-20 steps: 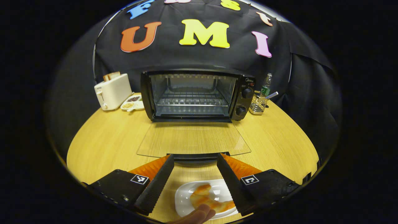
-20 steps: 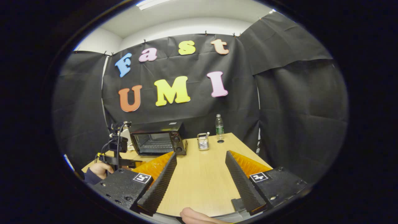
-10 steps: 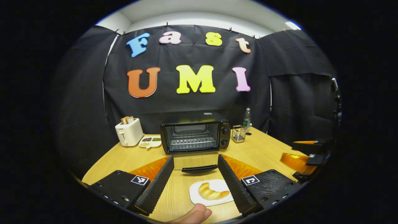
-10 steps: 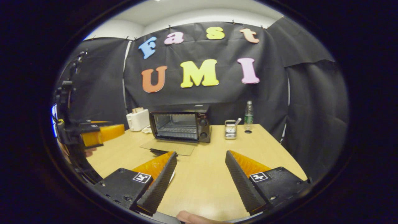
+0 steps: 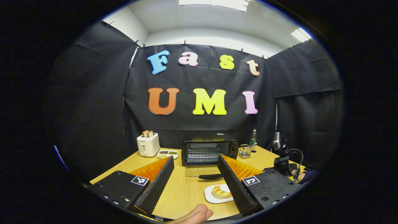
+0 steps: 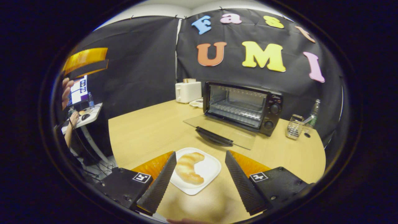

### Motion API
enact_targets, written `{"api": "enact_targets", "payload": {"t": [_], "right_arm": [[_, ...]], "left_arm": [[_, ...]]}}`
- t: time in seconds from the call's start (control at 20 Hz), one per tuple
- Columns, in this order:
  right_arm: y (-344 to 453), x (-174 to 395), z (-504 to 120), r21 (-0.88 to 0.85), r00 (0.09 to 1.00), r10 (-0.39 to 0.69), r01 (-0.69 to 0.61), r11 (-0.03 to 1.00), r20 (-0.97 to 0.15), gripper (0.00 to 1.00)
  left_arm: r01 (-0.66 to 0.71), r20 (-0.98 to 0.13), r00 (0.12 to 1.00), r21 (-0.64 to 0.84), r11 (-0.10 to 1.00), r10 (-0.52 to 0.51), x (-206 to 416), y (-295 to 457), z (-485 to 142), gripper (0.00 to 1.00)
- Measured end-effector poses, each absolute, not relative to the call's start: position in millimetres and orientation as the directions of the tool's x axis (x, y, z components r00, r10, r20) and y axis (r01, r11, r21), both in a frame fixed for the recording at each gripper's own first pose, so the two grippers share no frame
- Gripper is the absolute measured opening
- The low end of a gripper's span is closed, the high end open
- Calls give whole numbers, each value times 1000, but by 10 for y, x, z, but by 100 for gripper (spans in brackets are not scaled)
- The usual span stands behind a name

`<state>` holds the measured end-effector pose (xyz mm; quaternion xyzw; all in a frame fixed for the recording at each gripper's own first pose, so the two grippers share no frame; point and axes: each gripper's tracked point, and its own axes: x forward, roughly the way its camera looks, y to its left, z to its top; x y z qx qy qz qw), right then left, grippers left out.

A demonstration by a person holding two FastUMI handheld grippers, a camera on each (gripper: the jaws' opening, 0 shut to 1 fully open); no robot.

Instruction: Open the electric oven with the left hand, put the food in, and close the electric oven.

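The black electric oven [image 5: 210, 152] [image 6: 244, 105] stands at the back of the wooden table, its glass door [image 6: 222, 127] lying flat and open with the handle [image 6: 214, 137] toward me. A croissant [image 6: 188, 168] [image 5: 221, 192] lies on a white plate [image 6: 209, 170] [image 5: 210, 196] in front of the door. My right gripper [image 6: 200, 180] is open just above the plate, a finger on either side of it. Raised and far back from the oven, my left gripper [image 5: 194, 183] is open and holds nothing. It appears high at the left [image 6: 85, 60] in the right gripper view.
A white toaster [image 5: 148, 144] [image 6: 188, 91] with bread and a snack dish [image 5: 168, 153] stand left of the oven. To its right are a wire basket [image 5: 245, 151] [image 6: 293, 126] and a bottle [image 5: 253, 138] [image 6: 314, 113]. A side desk [image 6: 81, 115] stands off the table's left.
My left gripper has drawn back and up from the open oven door. My right gripper has swung left and down, so the plate with the croissant now lies between its fingers.
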<state>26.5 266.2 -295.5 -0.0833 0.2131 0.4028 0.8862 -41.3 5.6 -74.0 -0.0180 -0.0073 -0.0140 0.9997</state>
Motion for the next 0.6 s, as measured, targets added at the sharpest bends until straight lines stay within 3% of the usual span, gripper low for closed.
{"api": "enact_targets", "payload": {"t": [0.4,0.6], "right_arm": [[3000,317,-3405,149,538,653,-700,698,-532,100],[3073,258,-3637,121,531,609,-687,717,-589,93]], "left_arm": [[46,-17,999,-2,999,-46,-426,121,-960,92],[41,-37,998,5,999,-41,-432,172,-1029,92]]}}
